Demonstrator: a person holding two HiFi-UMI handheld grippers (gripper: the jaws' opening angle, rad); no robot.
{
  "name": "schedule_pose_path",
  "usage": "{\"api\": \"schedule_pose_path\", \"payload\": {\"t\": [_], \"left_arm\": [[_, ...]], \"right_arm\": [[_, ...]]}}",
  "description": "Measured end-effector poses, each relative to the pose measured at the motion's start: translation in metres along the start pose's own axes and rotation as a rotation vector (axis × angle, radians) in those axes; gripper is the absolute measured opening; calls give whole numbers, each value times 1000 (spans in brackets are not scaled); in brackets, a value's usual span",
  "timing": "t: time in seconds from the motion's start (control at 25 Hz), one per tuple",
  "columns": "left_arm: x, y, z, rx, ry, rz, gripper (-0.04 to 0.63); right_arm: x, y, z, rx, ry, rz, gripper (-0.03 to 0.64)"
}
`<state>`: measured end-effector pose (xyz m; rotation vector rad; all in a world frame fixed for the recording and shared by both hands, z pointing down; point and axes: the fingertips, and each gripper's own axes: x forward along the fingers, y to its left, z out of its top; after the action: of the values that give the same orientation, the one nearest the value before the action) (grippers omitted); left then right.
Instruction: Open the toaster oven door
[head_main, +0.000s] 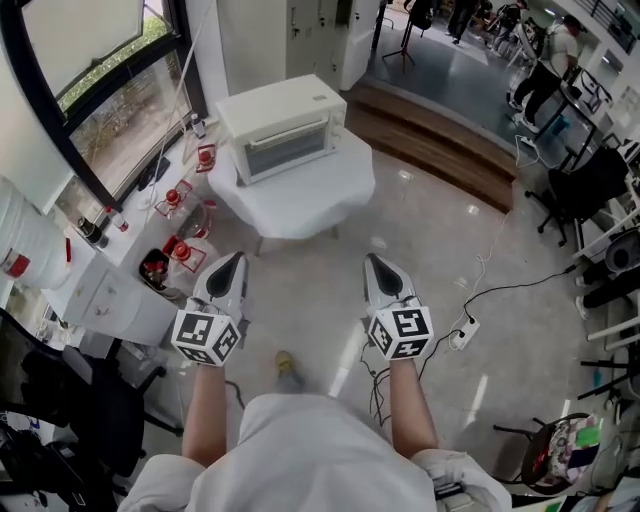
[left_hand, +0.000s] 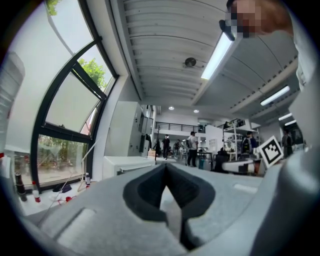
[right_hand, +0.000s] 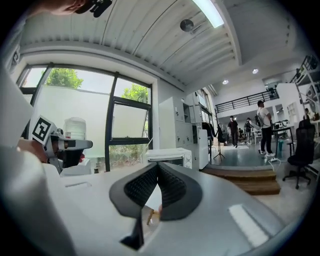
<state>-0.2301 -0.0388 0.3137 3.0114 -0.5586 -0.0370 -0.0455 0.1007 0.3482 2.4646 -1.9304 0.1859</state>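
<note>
A white toaster oven (head_main: 283, 125) stands on a low white table (head_main: 300, 195) ahead of me, its glass door closed and facing me. It also shows small in the left gripper view, toaster oven (left_hand: 126, 164), and beyond the jaws in the right gripper view, toaster oven (right_hand: 170, 156). My left gripper (head_main: 228, 266) and right gripper (head_main: 380, 266) hang side by side over the floor, well short of the table. Both are shut with nothing between the jaws; the tips meet in a point, left gripper (left_hand: 166, 166), right gripper (right_hand: 158, 165).
A white counter (head_main: 110, 290) with red-capped bottles (head_main: 180, 250) runs along the window at the left. A power strip with cables (head_main: 465, 330) lies on the floor at the right. Wooden steps (head_main: 440, 140) rise behind the table. Office chairs and people are far right.
</note>
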Motion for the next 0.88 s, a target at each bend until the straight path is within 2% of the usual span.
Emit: {"api": "schedule_pose_path", "payload": {"t": [0.36,0.72,0.88], "left_arm": [[70,74,9,3,-6,-32,-2],[118,112,4,-9,12,-55,-2],[142,126,1,-13,15,-57,-2]], "right_arm": [[93,-12,7,0,30,14,2],[143,-36,5,-29,74,-1,2],[174,-39,9,-22,68,43,2]]}}
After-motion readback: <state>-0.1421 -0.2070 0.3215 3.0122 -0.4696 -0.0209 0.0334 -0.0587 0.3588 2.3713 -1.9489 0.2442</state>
